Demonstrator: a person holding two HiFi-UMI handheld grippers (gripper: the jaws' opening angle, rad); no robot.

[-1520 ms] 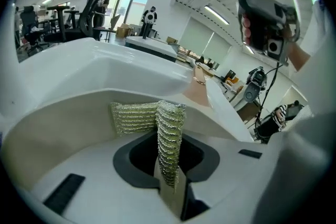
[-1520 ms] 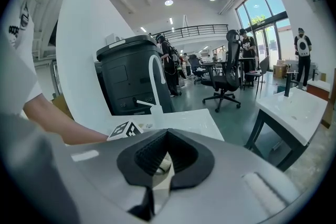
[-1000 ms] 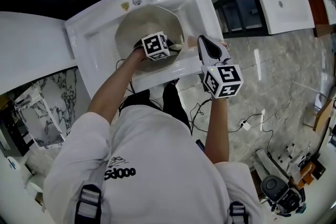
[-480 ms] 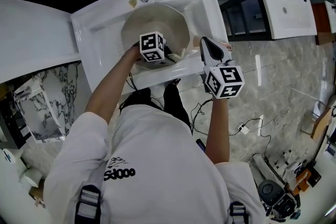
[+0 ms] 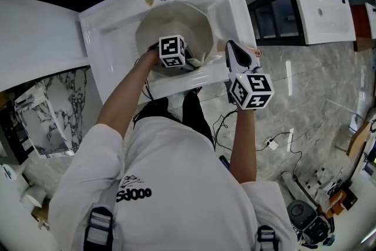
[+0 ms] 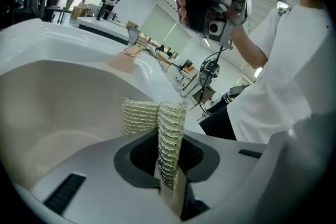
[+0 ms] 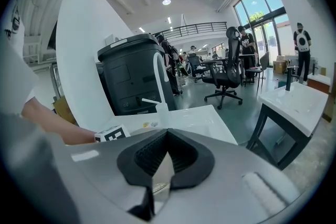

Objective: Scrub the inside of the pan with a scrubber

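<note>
In the head view, the cream pan [image 5: 176, 20] lies inside the white sink [image 5: 111, 26]. The left tongs [image 5: 192, 59] reach into the pan, and the right tongs [image 5: 230, 47] are over the sink's right rim.

In the left gripper view, the tongs are clenched on a golden mesh scrubber [image 6: 169, 134] against the pan's pale inner wall.

In the right gripper view, the tongs are clenched on a pale flat strip [image 7: 160, 170], seemingly the pan's handle, at the sink's near edge.
</note>
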